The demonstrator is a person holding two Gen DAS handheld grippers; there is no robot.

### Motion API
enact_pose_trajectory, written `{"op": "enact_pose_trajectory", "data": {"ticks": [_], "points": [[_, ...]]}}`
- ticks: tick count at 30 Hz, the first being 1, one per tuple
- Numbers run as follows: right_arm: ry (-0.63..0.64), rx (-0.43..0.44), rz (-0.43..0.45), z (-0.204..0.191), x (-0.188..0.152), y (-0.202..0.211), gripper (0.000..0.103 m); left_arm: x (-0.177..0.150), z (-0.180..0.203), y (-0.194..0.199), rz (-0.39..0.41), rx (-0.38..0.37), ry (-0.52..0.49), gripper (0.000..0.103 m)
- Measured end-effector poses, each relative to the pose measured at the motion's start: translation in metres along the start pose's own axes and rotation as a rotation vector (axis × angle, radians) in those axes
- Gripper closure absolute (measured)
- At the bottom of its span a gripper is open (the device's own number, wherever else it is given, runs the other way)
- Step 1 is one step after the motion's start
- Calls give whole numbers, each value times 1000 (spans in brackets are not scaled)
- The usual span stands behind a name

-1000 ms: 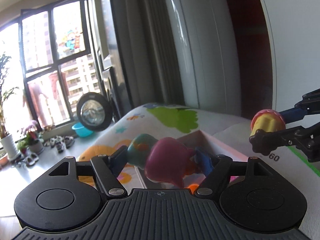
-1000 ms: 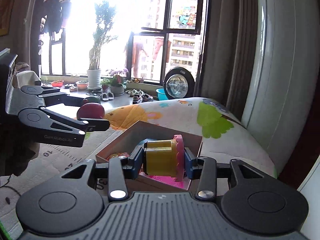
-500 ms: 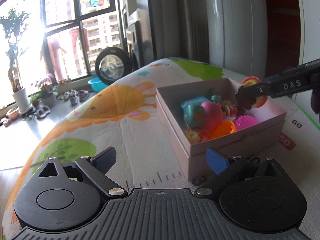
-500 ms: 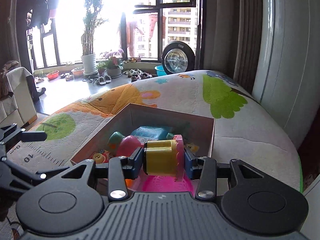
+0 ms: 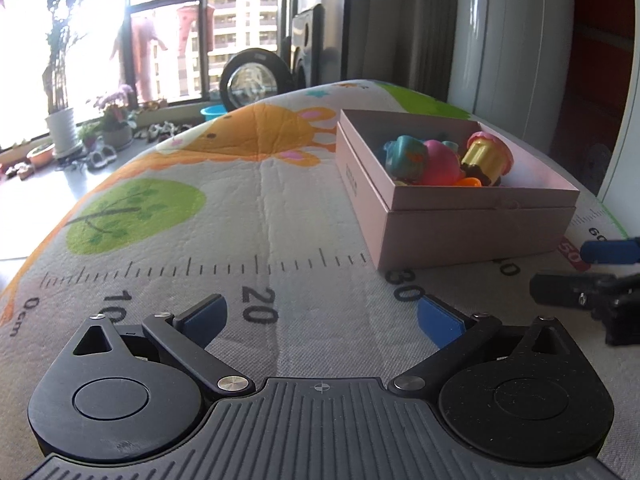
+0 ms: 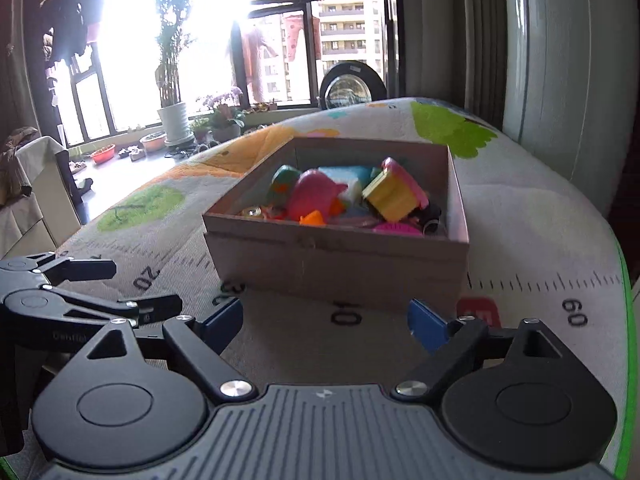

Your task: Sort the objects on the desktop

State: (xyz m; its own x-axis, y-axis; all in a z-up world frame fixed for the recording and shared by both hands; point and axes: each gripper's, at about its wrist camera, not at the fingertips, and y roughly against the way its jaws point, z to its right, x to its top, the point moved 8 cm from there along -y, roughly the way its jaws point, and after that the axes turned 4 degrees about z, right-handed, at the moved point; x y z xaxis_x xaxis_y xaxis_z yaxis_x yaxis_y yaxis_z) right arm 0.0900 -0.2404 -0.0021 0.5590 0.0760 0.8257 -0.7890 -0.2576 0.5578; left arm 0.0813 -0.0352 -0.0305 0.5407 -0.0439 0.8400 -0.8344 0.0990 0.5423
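Note:
A pink cardboard box (image 5: 472,228) (image 6: 340,260) stands on the cartoon play mat (image 5: 240,216). It holds several small toys, among them a yellow and pink cupcake toy (image 5: 486,154) (image 6: 396,194) and a pink rounded toy (image 5: 440,162) (image 6: 314,196). My left gripper (image 5: 320,316) is open and empty, low over the mat in front of the box. My right gripper (image 6: 324,320) is open and empty, just before the box's near wall. The right gripper also shows at the right edge of the left wrist view (image 5: 592,276).
The mat has a printed ruler scale (image 5: 256,304) and ends at a green edge (image 6: 628,320) on the right. A white wall panel (image 5: 516,40) rises behind the box. Windows, potted plants (image 5: 60,120) and a round black appliance (image 5: 252,80) lie beyond the mat's far edge.
My left gripper let go of the pink toy and my right gripper let go of the cupcake toy, both into the box. Both grippers opened and drew back toward the near side of the mat.

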Motion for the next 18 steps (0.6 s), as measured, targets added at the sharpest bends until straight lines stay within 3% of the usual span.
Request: {"op": "enact_pose_trajectory", "data": {"ticks": [3, 5, 8, 18], "points": [[-8, -52, -48, 5, -14, -16, 10, -5, 4, -11, -33, 34, -17, 0], [-16, -59, -79, 8, -17, -24, 0, -9, 7, -18, -79, 34, -28, 0], [11, -92, -93, 8, -16, -30, 0, -7, 8, -22, -54, 78, -25, 0], [28, -115, -26, 10, -20, -30, 0, -7, 6, -27, -49, 78, 14, 0]]}}
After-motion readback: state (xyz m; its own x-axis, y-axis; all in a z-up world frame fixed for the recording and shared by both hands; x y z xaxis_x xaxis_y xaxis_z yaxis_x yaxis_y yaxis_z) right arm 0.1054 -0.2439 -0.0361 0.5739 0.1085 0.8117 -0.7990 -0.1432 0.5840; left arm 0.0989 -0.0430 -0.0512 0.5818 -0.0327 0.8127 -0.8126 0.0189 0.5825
